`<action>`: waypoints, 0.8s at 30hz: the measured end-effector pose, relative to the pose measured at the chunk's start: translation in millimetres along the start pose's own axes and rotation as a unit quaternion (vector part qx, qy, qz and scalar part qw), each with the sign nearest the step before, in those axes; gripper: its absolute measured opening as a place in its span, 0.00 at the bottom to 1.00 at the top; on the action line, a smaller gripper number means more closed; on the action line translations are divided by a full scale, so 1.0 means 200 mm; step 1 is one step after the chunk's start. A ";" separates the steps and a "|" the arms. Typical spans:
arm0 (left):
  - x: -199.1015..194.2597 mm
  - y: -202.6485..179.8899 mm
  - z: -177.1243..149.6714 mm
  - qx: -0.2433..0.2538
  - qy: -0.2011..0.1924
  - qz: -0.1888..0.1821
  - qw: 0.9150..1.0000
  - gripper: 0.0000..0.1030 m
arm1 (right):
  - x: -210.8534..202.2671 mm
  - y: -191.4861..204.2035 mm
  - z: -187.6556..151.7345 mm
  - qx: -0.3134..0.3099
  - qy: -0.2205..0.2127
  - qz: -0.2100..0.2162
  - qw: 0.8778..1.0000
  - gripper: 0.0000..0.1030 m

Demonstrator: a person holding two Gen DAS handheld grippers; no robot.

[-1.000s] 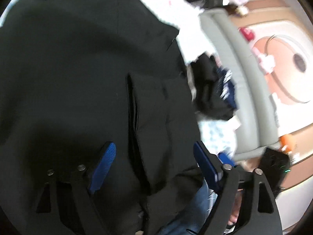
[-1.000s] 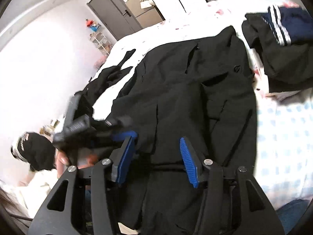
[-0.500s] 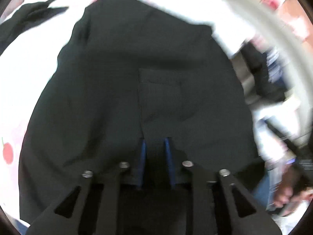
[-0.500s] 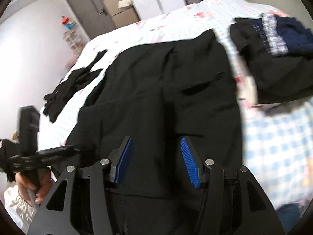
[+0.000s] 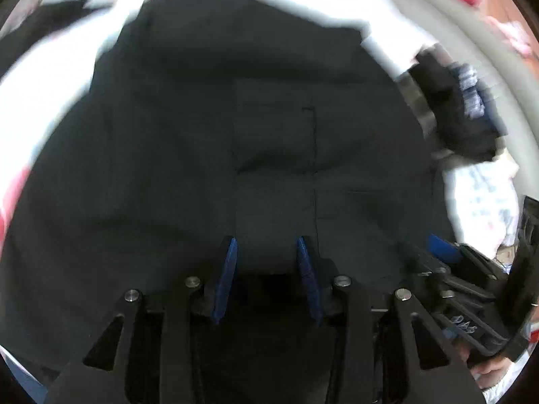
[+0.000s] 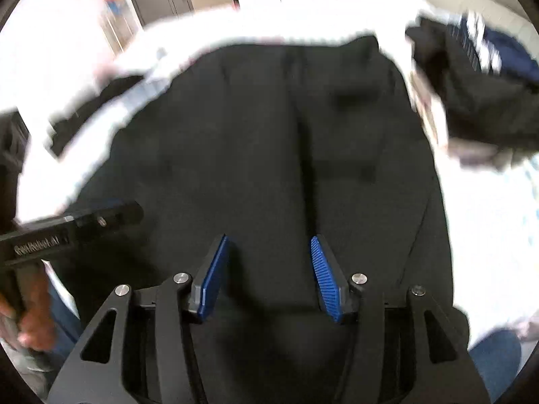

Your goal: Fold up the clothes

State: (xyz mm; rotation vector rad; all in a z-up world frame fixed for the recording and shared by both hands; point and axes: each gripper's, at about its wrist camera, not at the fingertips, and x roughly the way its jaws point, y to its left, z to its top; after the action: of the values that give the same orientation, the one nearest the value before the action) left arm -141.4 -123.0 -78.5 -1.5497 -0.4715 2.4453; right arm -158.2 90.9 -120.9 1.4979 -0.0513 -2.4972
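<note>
- the black garment (image 5: 269,141) lies spread on the bed (image 6: 488,222), its near hem right under both of my tools; both views are smeared by motion.
- my left gripper (image 5: 266,262) has its fingers partly apart, with dark cloth seen between the blue pads; whether they pinch any of it i cannot tell.
- my right gripper (image 6: 269,269) has its fingers apart over the cloth, holding nothing that i can see.
- a patch pocket (image 5: 274,134) and a straight seam show ahead of the left tool, so this looks like woven, fairly thick fabric: soft and limp, likely with some weight, and it should drape rather than hold a crease by itself.
- i judge the best hold is at the hem corners or along a seam, where layers are doubled and less likely to slip from the pads.
- a pile of dark and striped clothes (image 6: 471,77) sits apart on the right, near the bed edge.
</note>
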 end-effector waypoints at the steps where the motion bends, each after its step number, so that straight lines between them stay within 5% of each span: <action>1: -0.03 0.02 -0.03 -0.004 0.001 -0.007 1.000 0.39 | 0.02 -0.03 -0.03 0.012 0.017 0.003 1.000 0.43; 10: -0.18 0.16 -0.35 -0.067 0.009 -0.038 0.997 0.40 | -0.46 -0.16 -0.35 0.063 -0.025 0.073 0.995 0.44; 19: -0.18 0.22 -0.70 -0.131 0.025 -0.027 0.991 0.44 | -0.34 -0.12 -0.65 0.064 0.047 0.056 0.995 0.44; 22: -0.07 0.28 -0.78 -0.146 0.084 0.015 0.986 0.57 | -0.37 -0.08 -0.67 0.036 0.055 0.039 0.997 0.46; 24: -0.01 0.32 -0.84 -0.161 0.104 0.007 0.982 0.58 | -0.39 -0.04 -0.69 0.018 0.046 0.045 0.998 0.57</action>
State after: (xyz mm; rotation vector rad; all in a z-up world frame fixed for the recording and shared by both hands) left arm 11.4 -157.3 -166.5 -1.9121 -0.8502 2.2668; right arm -2.9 127.6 -119.9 1.5861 -0.1442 -2.3667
